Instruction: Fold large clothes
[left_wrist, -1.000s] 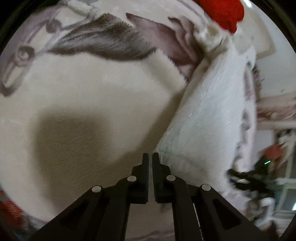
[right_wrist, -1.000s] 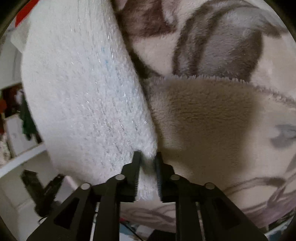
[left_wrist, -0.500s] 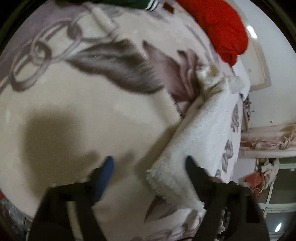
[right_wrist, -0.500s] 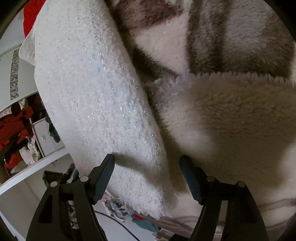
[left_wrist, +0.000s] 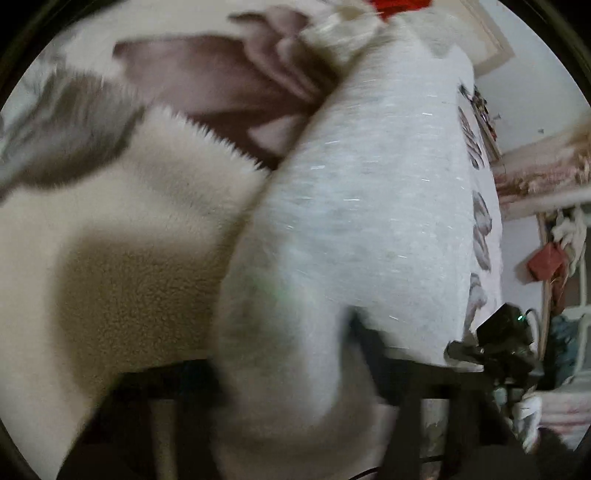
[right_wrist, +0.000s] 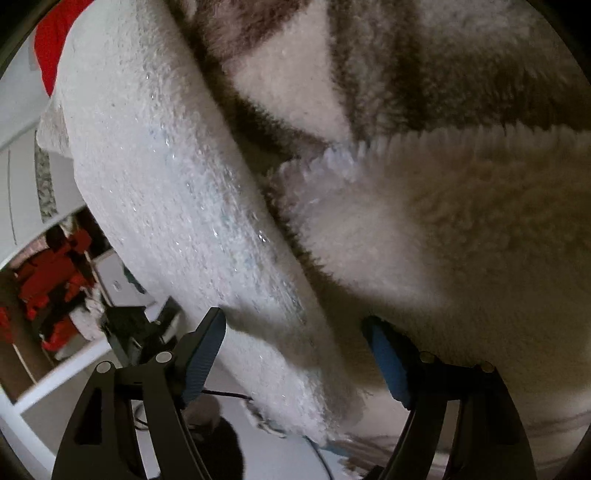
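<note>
We see left tongs (left_wrist: 291, 373) closing around the white garment (left_wrist: 369, 221), right tongs (right_wrist: 295, 354) opening astride its edge.

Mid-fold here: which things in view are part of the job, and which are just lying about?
Part of the job:
- white fluffy garment, folded edge raised
- left gripper, closing around that garment
- right gripper, opening, garment between its fingers

Just lying about:
- patterned blanket underneath
- red fabric
- red clothes in the background
</note>
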